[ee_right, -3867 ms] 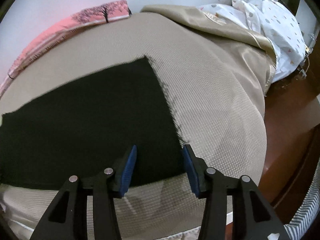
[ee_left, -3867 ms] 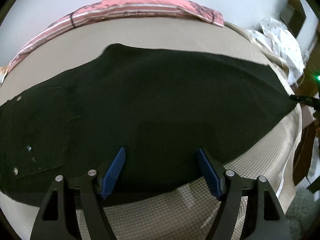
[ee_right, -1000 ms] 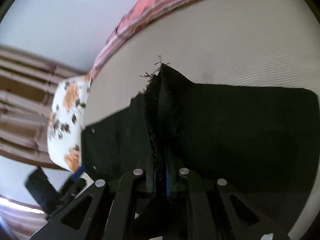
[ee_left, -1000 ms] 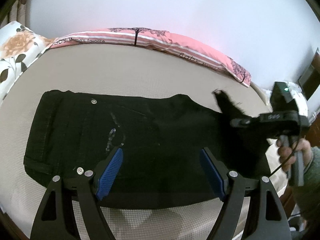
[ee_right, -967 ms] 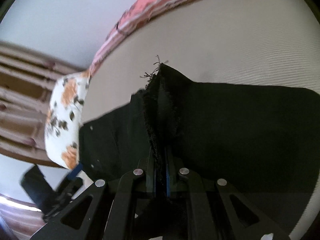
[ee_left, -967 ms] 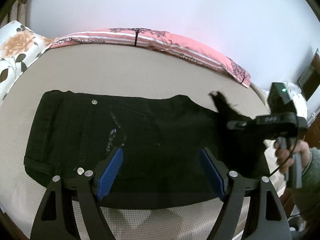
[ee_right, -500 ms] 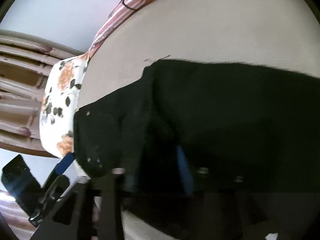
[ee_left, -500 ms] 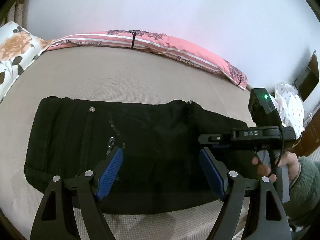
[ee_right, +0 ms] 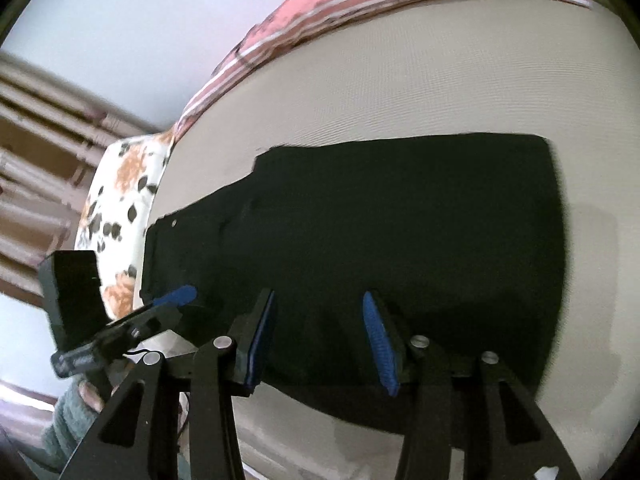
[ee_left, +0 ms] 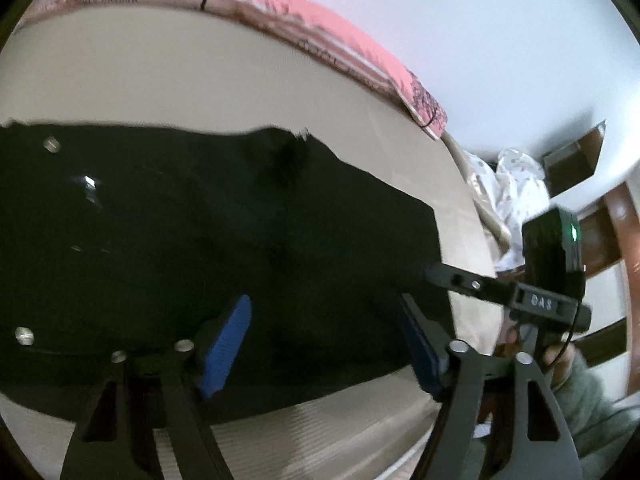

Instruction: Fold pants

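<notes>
Black pants (ee_left: 200, 232) lie flat on the beige bed, folded over on themselves with the leg ends laid toward the waist; they also show in the right wrist view (ee_right: 400, 232). My left gripper (ee_left: 328, 344) is open and empty, just above the pants' near edge. My right gripper (ee_right: 316, 336) is open and empty over the near edge. The right gripper shows in the left wrist view (ee_left: 520, 296) at the pants' right fold. The left gripper shows in the right wrist view (ee_right: 152, 312) at the waist end.
The beige mattress (ee_left: 160, 80) has a pink striped blanket (ee_left: 340, 48) along the wall. A floral pillow (ee_right: 116, 216) lies beyond the waist end. A white dotted sheet (ee_left: 516, 192) and brown wooden furniture (ee_left: 616, 216) are past the bed's right end.
The right gripper carried the leg ends over toward the waist, let them go and opened. It then drew back to the near edge. The left gripper moved lower and closer to the pants.
</notes>
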`<state>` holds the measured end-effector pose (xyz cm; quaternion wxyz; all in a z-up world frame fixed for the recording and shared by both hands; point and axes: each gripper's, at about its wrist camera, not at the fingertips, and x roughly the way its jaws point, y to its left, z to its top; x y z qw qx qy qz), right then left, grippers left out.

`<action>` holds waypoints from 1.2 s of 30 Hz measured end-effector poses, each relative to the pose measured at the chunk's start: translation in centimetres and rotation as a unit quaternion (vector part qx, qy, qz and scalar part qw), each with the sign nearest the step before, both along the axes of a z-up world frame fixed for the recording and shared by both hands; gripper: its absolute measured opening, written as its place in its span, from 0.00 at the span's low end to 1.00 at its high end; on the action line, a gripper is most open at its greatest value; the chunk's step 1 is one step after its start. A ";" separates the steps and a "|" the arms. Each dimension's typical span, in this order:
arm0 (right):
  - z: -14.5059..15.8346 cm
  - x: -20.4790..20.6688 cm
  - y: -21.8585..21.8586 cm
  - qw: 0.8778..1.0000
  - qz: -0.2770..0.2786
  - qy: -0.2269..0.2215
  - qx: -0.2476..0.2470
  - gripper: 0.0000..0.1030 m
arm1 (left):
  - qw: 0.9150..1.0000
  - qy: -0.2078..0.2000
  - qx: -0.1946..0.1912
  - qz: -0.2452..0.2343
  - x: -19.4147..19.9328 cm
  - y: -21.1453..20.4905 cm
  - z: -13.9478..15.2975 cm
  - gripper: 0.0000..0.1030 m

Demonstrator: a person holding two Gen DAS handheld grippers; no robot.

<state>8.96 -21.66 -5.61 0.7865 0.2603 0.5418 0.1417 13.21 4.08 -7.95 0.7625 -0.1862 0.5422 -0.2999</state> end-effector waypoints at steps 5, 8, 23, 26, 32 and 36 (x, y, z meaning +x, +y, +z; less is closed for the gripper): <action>0.4 -1.7 -3.5 0.999 -0.051 -0.009 0.016 0.46 | 0.998 0.062 -0.013 0.000 1.9 -0.6 -2.2 0.54; 0.2 -2.0 -4.5 0.997 -0.070 -0.007 0.036 0.49 | 0.997 0.081 -0.009 0.001 2.6 -0.8 -3.4 0.52; -2.7 -1.5 -6.8 0.987 -0.113 0.033 0.112 0.50 | 0.984 0.129 -0.089 -0.085 6.2 -3.0 -5.6 0.43; -2.7 -1.6 -6.8 0.987 -0.112 0.034 0.110 0.51 | 0.980 0.137 -0.097 -0.105 5.9 -3.5 -5.7 0.43; -3.0 -1.5 -7.1 0.986 -0.117 0.038 0.117 0.51 | 0.981 0.140 -0.108 -0.084 6.3 -3.5 -5.9 0.40; -2.8 -1.2 -6.8 0.986 -0.116 0.036 0.118 0.51 | 0.989 0.104 -0.071 -0.072 5.9 -4.4 -5.2 0.27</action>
